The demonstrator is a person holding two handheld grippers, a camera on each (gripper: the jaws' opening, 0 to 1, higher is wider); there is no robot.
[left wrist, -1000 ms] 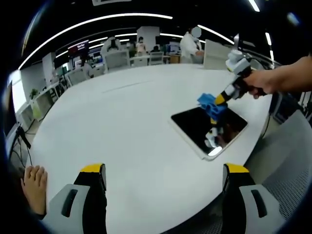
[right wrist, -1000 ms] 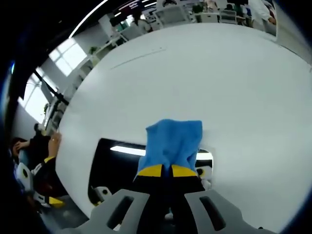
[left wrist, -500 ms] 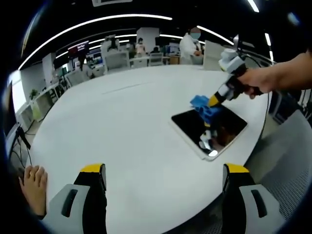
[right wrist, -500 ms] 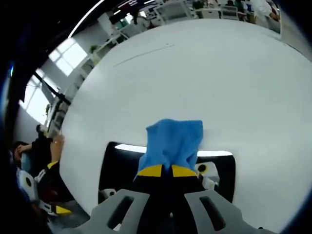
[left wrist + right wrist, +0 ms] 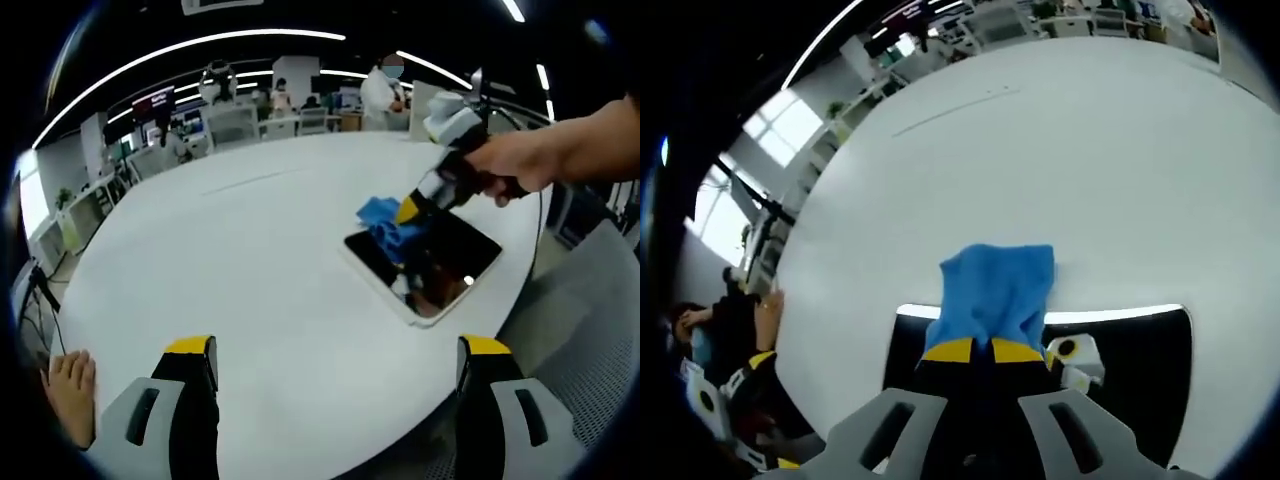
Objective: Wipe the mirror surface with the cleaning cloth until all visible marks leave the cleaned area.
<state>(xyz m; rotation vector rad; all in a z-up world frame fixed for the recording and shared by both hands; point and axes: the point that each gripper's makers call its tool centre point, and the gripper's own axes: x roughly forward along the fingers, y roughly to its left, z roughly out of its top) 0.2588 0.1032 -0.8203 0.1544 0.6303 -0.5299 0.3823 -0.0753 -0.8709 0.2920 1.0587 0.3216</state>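
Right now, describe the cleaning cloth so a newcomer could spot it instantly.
Start at the big white round table. Near its edge lies a dark rectangular mirror with a pale rim. The cleaning cloth sits at the mirror's far corner, pinched in the yellow-tipped right gripper a person's hand holds; it is the bright blue, crumpled soft thing on the table.

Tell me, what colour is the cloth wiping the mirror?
The cloth is blue, clearest in the right gripper view.
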